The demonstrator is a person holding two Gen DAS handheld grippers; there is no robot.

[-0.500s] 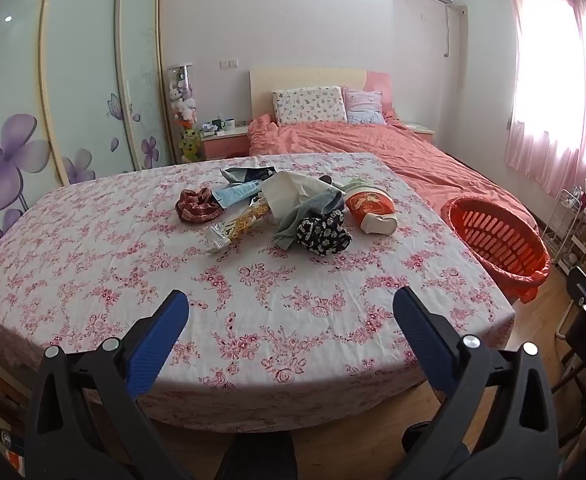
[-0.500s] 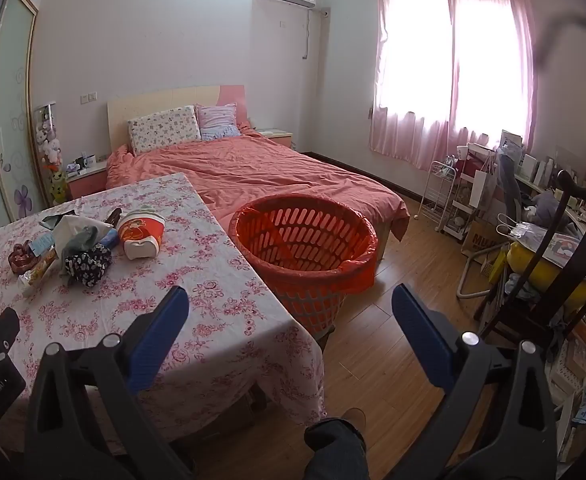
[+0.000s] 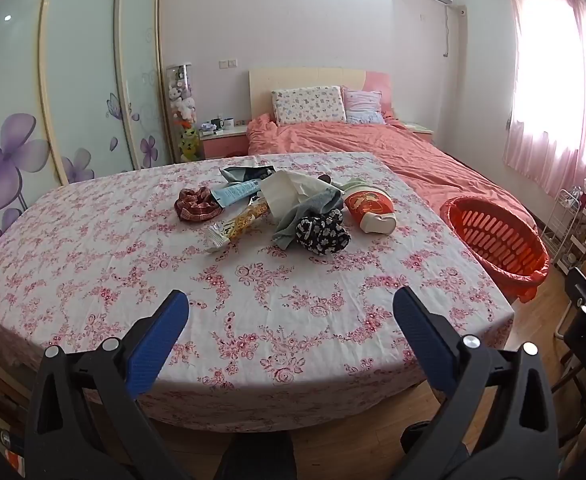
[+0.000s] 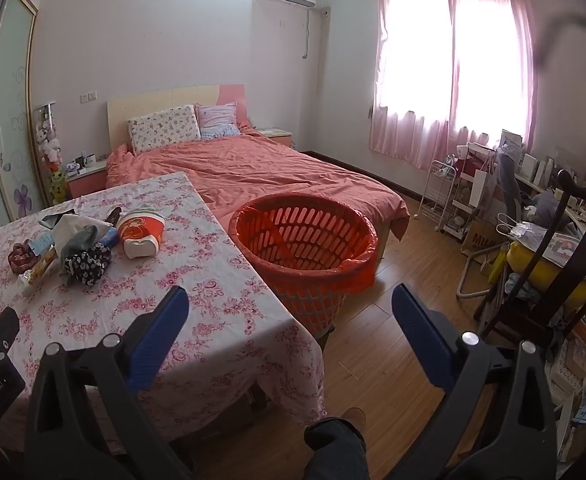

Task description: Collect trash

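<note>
My left gripper (image 3: 291,312): jaws spread wide, nothing between the 2 blue pads, held over the near edge of the table and tilted down toward it.
My right gripper (image 4: 291,310): jaws also spread wide and empty, hanging over the table's near right corner and the wood floor beside it.
Table (image 3: 93,272): covered by a white cloth with pink flowers; the near half is bare cloth.
Trash pile (image 3: 277,208): heaped together near the middle of the table, well apart from both grippers.
Pile, left side: a red checked cloth scrunchie (image 3: 197,205), touching a light blue tube (image 3: 235,192).
Pile, front: a long snack wrapper (image 3: 239,224) lying slantwise, and a black-and-white flowered bundle (image 3: 323,232).
Pile, middle: a white bag (image 3: 283,194) over a grey cloth (image 3: 307,212).
Pile, right side: a red and white cup (image 3: 371,208) lying on its side.
Basket (image 4: 305,240): orange, lined with an orange bag, standing on the floor just beside the table's right edge, between table and bed (image 4: 253,172).
My leg (image 4: 335,444): dark trouser and a shoe toe at the bottom of the right view.
</note>
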